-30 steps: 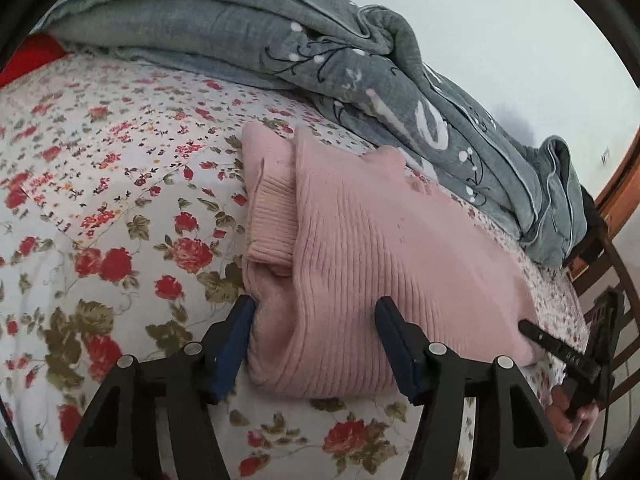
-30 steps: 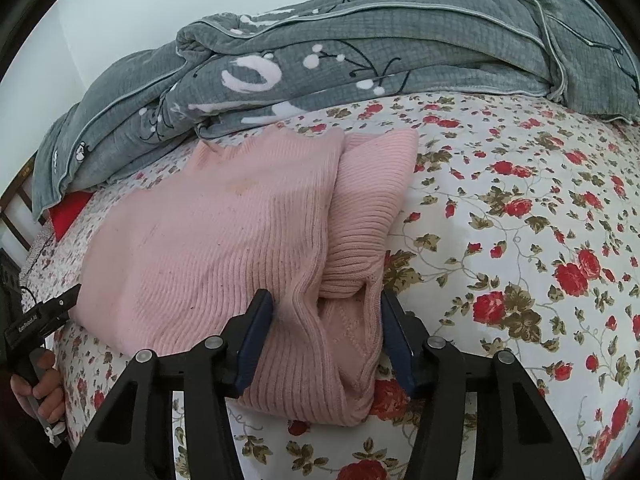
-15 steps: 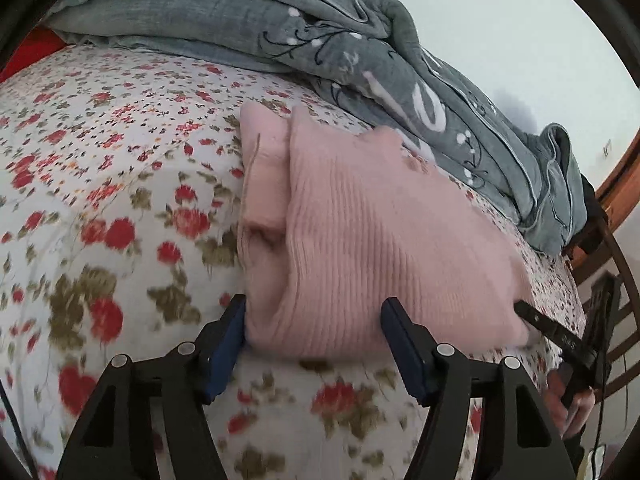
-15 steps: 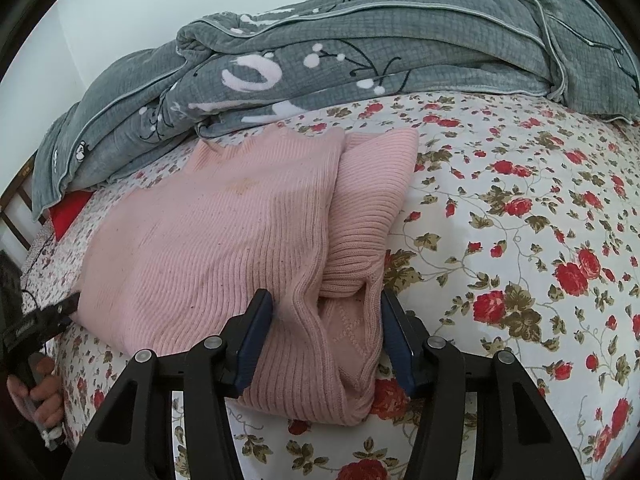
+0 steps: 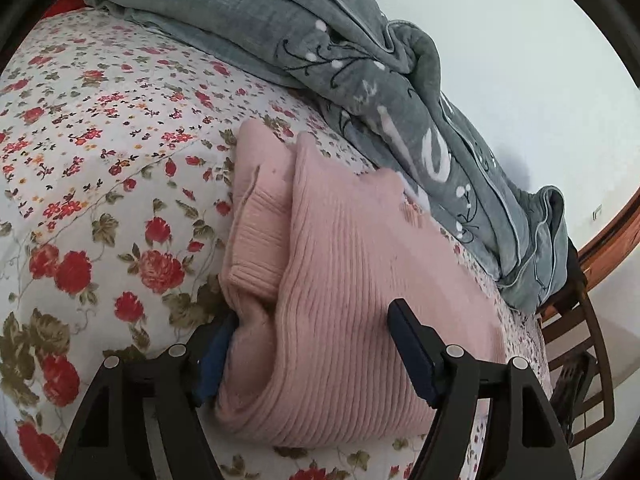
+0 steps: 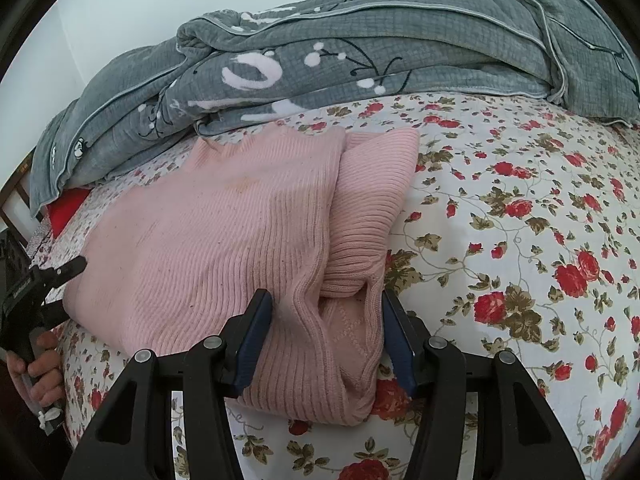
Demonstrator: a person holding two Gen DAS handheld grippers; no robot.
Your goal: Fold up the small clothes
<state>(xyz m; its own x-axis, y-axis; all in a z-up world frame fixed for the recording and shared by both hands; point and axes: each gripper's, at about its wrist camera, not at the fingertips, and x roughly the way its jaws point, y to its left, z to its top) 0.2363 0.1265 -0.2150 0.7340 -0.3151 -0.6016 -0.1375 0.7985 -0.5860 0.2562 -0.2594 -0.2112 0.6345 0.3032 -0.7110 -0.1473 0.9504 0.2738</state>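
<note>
Floral bedsheet [image 6: 520, 240] carried the pink ribbed sweater [image 6: 224, 240], sleeves already tucked in, grey quilt [image 6: 360, 64] behind. Final fold prob. left. Right gripper [image 6: 326, 336] bracketed the near hem w/ thick, soft knit bunched between; left gripper [image 5: 316, 352] had just been opening, sweater edge between.

Soft cloth on the bed, hard plastic in the hands.

The pink sweater [image 6: 224, 240] is a ribbed knit, matt and slightly fuzzy. The bed sheet [image 6: 520, 208] is smooth printed cotton-like cloth with red roses. The grey quilt [image 6: 360, 52] looks plush with a fine waffle texture and piped edging. Each hand-held gripper [image 5: 316, 356] [image 6: 326, 340] is matt black plastic with dark blue pads [image 5: 412, 352] and small shiny metal rivets. The chair [image 5: 576, 328] is glossy brown wood.
</note>
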